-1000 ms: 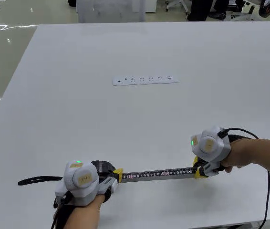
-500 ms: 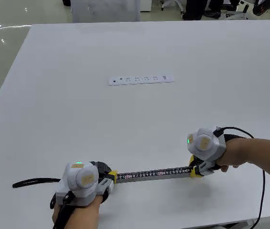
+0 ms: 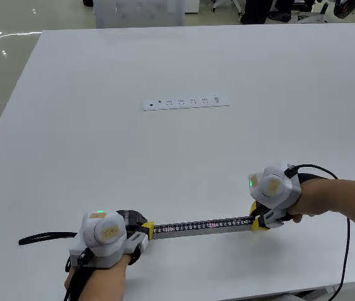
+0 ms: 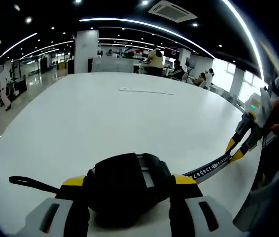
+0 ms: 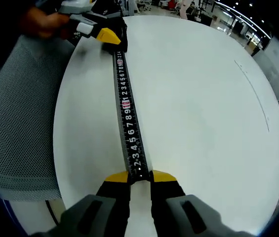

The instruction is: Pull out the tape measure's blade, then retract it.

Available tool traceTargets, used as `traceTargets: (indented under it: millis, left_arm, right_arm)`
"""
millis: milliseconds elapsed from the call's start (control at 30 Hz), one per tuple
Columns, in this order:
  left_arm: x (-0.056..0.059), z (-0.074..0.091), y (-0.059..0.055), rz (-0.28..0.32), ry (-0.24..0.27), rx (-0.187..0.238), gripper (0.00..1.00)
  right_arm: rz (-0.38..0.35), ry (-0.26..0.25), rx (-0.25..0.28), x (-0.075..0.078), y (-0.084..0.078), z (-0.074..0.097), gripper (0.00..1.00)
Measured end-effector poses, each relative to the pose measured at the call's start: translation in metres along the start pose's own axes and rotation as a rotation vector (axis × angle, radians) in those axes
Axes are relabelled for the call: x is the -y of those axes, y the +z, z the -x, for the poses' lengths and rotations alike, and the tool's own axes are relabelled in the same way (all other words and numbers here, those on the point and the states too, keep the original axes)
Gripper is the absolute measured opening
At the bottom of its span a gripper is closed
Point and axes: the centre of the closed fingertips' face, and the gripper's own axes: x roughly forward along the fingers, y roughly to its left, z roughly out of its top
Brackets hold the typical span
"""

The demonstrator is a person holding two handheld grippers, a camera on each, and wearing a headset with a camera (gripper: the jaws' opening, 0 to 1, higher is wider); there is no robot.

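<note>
The tape measure (image 4: 129,185) sits near the front edge of the white table (image 3: 165,163), its case clamped in the jaws of the left gripper (image 3: 142,231). The blade (image 5: 128,118) lies extended flat to the right gripper (image 5: 139,175), whose jaws pinch its tip. Extension appears complete. Retraction requires guiding the tip back toward the case under control.

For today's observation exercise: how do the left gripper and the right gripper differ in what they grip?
The left gripper clamps the black case; the right gripper pinches the blade tip. Left fingers sit wide apart, right fingers nearly together. Both have yellow fingertips.
</note>
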Motion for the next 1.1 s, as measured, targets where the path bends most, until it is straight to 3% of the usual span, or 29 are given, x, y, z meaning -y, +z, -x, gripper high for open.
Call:
traceTargets:
  millis: [567,1100]
  left_arm:
    - [0.000,0.001,0.000,-0.018,-0.056,-0.026,0.62]
    - [0.001,0.001,0.000,-0.021,-0.064,-0.027,0.62]
  right_arm:
    - [0.012,-0.013,0.033,-0.002,0.004,0.001,0.14]
    - [-0.020,-0.012,0.050,-0.002,0.011,-0.002,0.14]
